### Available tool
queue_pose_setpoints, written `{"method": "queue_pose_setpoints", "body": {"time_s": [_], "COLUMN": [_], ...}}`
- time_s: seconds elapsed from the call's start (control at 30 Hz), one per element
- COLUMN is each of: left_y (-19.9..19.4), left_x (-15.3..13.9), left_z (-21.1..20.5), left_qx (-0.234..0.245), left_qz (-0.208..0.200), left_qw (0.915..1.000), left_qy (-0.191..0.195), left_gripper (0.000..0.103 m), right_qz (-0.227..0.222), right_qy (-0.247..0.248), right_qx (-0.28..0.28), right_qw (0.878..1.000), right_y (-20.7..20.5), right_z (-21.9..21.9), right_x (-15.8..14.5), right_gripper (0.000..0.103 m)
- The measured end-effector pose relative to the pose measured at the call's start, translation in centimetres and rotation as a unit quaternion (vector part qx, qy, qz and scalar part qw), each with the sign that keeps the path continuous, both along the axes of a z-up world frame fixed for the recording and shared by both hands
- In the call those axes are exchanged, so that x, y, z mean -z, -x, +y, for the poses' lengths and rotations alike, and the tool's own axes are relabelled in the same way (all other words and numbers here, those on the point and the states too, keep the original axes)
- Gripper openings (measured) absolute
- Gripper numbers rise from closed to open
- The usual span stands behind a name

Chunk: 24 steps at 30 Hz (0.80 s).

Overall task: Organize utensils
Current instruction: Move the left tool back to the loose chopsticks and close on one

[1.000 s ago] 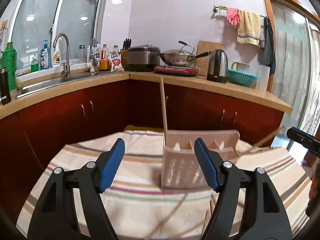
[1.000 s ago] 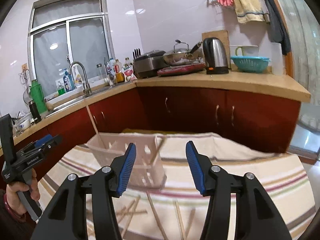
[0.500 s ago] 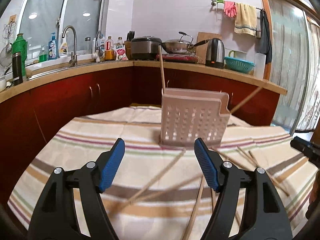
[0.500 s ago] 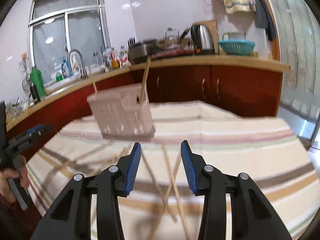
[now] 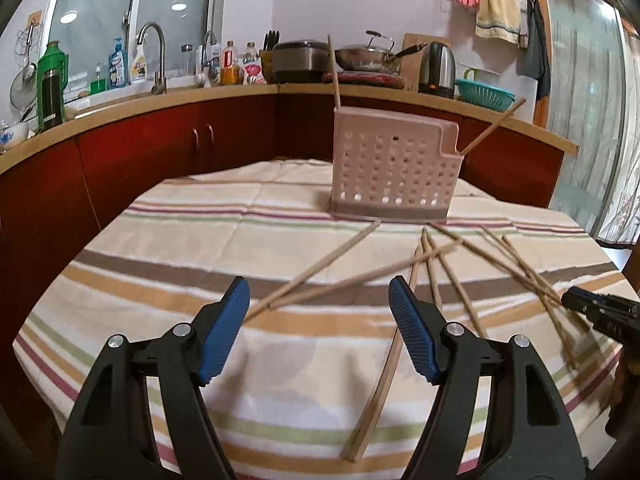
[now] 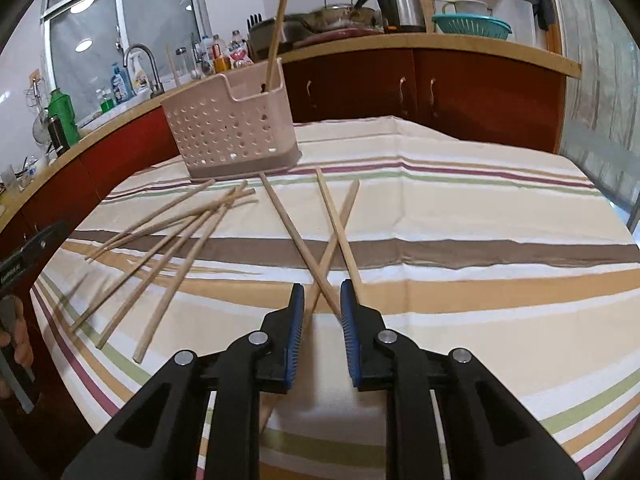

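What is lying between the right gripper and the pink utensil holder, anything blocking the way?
Nothing upright. Only bare striped cloth and flat chopsticks lie between the closing right gripper and the holder.

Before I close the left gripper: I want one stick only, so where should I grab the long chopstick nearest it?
Grip the chopstick mid-shaft, from above, pads across its width. It lies flat on the cloth, clear of the crossed pile beyond.

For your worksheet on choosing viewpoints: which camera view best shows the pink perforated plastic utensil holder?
The left wrist view: the pink perforated plastic utensil holder faces it squarely and sharp. The right wrist view shows it smaller, angled, revealing its open top.
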<state>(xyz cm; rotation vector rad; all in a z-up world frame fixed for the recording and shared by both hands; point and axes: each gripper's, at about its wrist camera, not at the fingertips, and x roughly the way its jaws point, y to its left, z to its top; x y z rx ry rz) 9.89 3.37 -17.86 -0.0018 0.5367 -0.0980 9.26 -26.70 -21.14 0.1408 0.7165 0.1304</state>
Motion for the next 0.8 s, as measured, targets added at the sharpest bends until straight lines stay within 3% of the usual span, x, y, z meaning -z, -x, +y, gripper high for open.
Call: {"method": "queue_pose_setpoints", "body": {"time_s": [0.2,0.27,0.8], "left_y": [0.4,0.5,2.3], "left_x": [1.0,1.3,3.5], "left_z": [-0.1,0.0,-1.2], "left_qx": [0.001,0.001,0.031], "left_qz": [0.012,0.016,0.04], "left_qw": [0.9999,0.9998,0.9984], "left_qy": [-0.008,-0.009,-0.025], "left_gripper": [0.07,0.07,0.069], "right_qz": [0.032,0.033,0.023], "right_qy": [0.009,0.006,0.008], "right_qx": [0.004,0.003,-0.003], "right_qw": [0.999,0.999,1.0], "right_y": [-0.9,-0.8,3.1], "right_z": [-0.1,-0.2,-0.5], "right_x": [0.8,0.9,1.2], "right_gripper": [0.017,0.011,0.009]}}
